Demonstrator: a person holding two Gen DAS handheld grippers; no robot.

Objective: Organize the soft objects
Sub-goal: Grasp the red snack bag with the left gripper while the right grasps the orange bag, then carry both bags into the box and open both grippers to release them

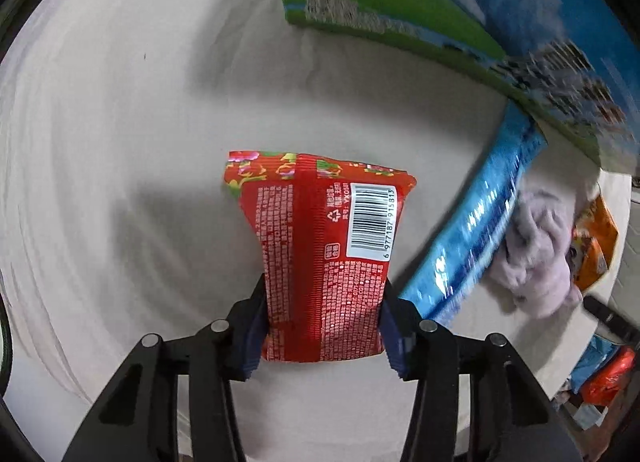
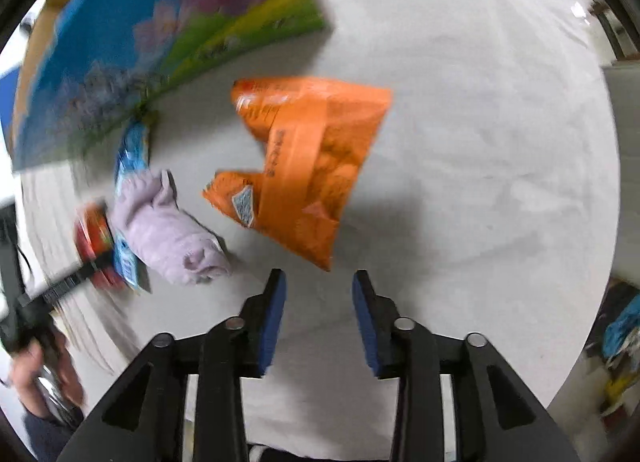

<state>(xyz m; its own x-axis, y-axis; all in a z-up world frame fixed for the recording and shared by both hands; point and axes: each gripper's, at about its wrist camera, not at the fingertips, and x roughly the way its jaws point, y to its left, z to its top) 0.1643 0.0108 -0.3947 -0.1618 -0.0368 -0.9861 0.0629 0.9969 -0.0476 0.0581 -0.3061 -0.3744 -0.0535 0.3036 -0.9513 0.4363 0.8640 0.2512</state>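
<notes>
Above the cloth-covered surface [image 1: 120, 142], the left gripper [image 1: 324, 326] clamps the red packet [image 1: 320, 254] by its lower end, presumably for carrying, while the right gripper [image 2: 319, 318] hovers open-jawed near the orange packet [image 2: 304, 166].

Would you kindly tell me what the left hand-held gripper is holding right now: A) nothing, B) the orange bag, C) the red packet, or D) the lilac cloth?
C: the left hand-held gripper has both pads pressed against the sides of the red packet, barcode side facing the camera.
</notes>
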